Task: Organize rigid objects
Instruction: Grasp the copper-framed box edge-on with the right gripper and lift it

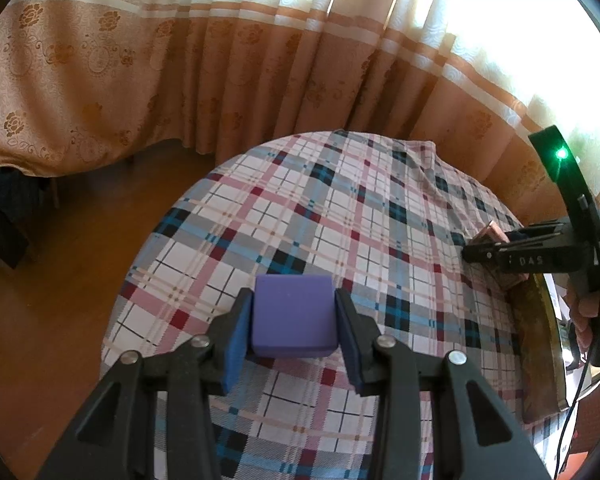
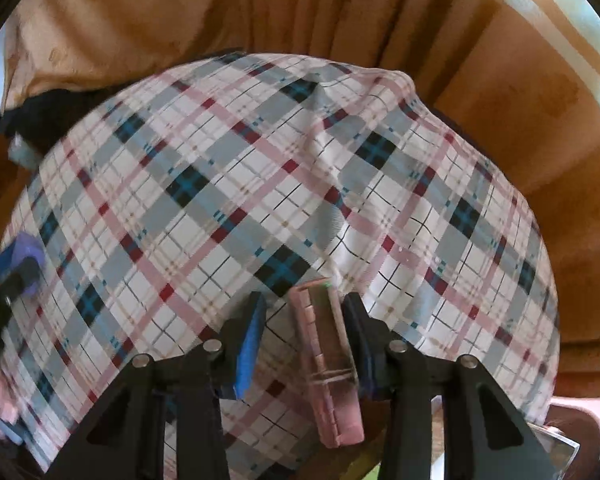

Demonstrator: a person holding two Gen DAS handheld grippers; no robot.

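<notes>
Here, a matte purple cube (image 1: pixel 293 316) with softly rounded edges is clamped between the pads of the left gripper (image 1: pixel 292 330), above the plaid cloth (image 1: pixel 340 208). A pink ridged block (image 2: pixel 326 364) is seen against one pad of the right gripper (image 2: pixel 304 344), whose jaws stand apart.

The left gripper (image 1: pixel 294 334) is showing black angular arms, silver rivets and blue pads (image 1: pixel 236 344). The right gripper (image 2: pixel 304 340) is wearing the same (seen from the left wrist, white "DAS" lettering, a glowing green light, a black cable).
</notes>
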